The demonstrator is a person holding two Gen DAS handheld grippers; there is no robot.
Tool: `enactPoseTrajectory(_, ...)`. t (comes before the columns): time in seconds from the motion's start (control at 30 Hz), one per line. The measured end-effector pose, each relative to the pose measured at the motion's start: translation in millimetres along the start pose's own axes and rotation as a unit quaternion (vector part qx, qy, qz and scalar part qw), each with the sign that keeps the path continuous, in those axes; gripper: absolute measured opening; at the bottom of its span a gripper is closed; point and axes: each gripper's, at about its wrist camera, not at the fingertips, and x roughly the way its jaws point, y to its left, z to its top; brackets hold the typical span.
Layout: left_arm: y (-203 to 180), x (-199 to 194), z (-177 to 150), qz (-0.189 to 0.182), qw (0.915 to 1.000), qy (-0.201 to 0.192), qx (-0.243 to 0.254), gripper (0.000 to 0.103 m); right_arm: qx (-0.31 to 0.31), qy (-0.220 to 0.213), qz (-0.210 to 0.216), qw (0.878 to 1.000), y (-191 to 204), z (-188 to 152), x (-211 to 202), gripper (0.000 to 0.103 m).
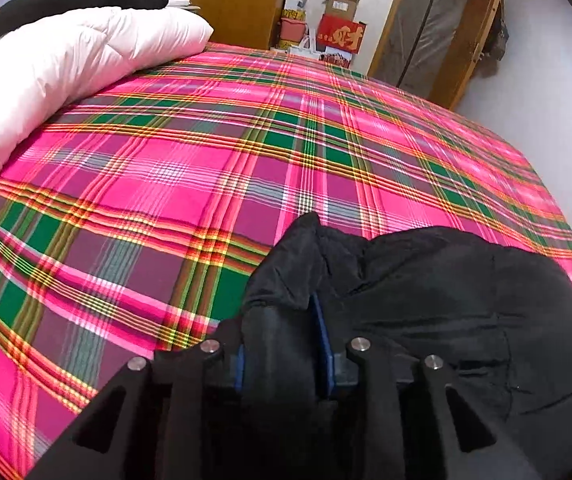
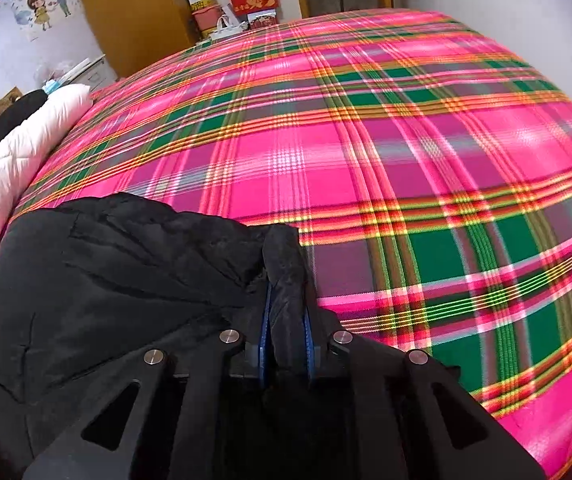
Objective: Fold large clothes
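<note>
A black padded coat [image 1: 445, 300] lies bunched at the near side of the bed with the pink plaid sheet [image 1: 206, 160]. My left gripper [image 1: 282, 312] is shut on a fold at the coat's left edge; the cloth covers most of the blue pads. In the right wrist view the coat [image 2: 106, 264] spreads to the left, and my right gripper [image 2: 286, 304] is shut on a thick roll of its right edge between the blue pads [image 2: 265, 320]. Both grippers hold the coat just above the sheet [image 2: 405, 160].
A white quilt [image 1: 46, 80] with a dark garment [image 1: 86, 0] on top lies along the bed's left side, also in the right wrist view [image 2: 18, 156]. Beyond the bed stand a wooden cabinet [image 1: 234, 0], stacked boxes [image 1: 337, 32] and a wooden door frame [image 1: 437, 28].
</note>
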Motion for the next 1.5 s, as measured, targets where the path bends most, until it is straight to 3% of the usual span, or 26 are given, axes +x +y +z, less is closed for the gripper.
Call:
enactPoseTrajectory(0.1, -5, -1, -3, 0.018, 0.9998, -0.008, 0.004, 0.036, -0.012, 0.0, -0.019, 1.0, 6, -1, 0, 0.017)
enactPoseTrajectory(0.23, -6, -13, 15, 0.041, 0.999, 0.013, 0.011, 0.039, -0.028, -0.003, -0.055, 0.998, 17, 11, -27, 0.021)
enactPoseTrajectory(0.37, 5, -49, 33, 0.022, 0.9997, 0.003, -0.012, 0.041, -0.01, -0.067, -0.054, 0.996, 18, 21, -84, 0.024)
enactPoseTrajectory(0.47, 5, -85, 41, 0.03, 0.9988, -0.036, -0.014, 0.041, 0.002, -0.118, -0.029, 0.993, 25, 13, -132, 0.025)
enactPoseTrajectory(0.57, -6, -127, 34, 0.012, 0.9963, -0.084, -0.015, 0.047, -0.013, -0.139, 0.009, 0.99, 51, -7, -156, 0.026)
enactPoseTrajectory(0.7, -62, -159, -3, -0.059, 0.991, -0.114, 0.041, 0.056, -0.048, -0.124, 0.031, 0.991, 93, -33, -142, 0.026)
enactPoseTrajectory(0.8, -115, -139, -28, -0.086, 0.986, -0.084, 0.116, 0.056, -0.063, -0.094, 0.022, 0.993, 109, -44, -106, 0.026)
enactPoseTrajectory(0.9, -149, -86, -47, -0.052, 0.9812, -0.037, 0.182, 0.058, -0.067, -0.084, -0.017, 0.994, 103, -41, -69, 0.03)
enactPoseTrajectory(1.0, -146, -49, -52, -0.041, 0.9847, -0.024, 0.168, 0.058, -0.047, -0.069, 0.003, 0.996, 88, -37, -44, 0.032)
enactPoseTrajectory(1.13, -154, -32, -54, -0.016, 0.9838, -0.029, 0.176, 0.059, -0.055, -0.07, -0.013, 0.996, 89, -38, -23, 0.032)
enactPoseTrajectory(1.23, -152, -27, -54, -0.018, 0.9855, -0.026, 0.167, 0.059, -0.055, -0.066, -0.018, 0.996, 92, -36, -18, 0.032)
enactPoseTrajectory(1.33, -151, -28, -53, -0.016, 0.9858, -0.025, 0.165, 0.058, -0.055, -0.058, -0.02, 0.997, 91, -34, -25, 0.032)
enactPoseTrajectory(1.4, -156, -34, -47, -0.009, 0.9853, -0.004, 0.171, 0.058, -0.048, -0.049, -0.025, 0.997, 93, -26, -38, 0.033)
enactPoseTrajectory(1.47, -150, -51, -35, -0.027, 0.9872, 0.006, 0.157, 0.055, -0.045, -0.065, -0.023, 0.997, 92, -22, -60, 0.033)
enactPoseTrajectory(1.5, -145, -67, -28, -0.038, 0.9871, -0.007, 0.155, 0.055, -0.047, -0.085, -0.021, 0.995, 90, -22, -75, 0.033)
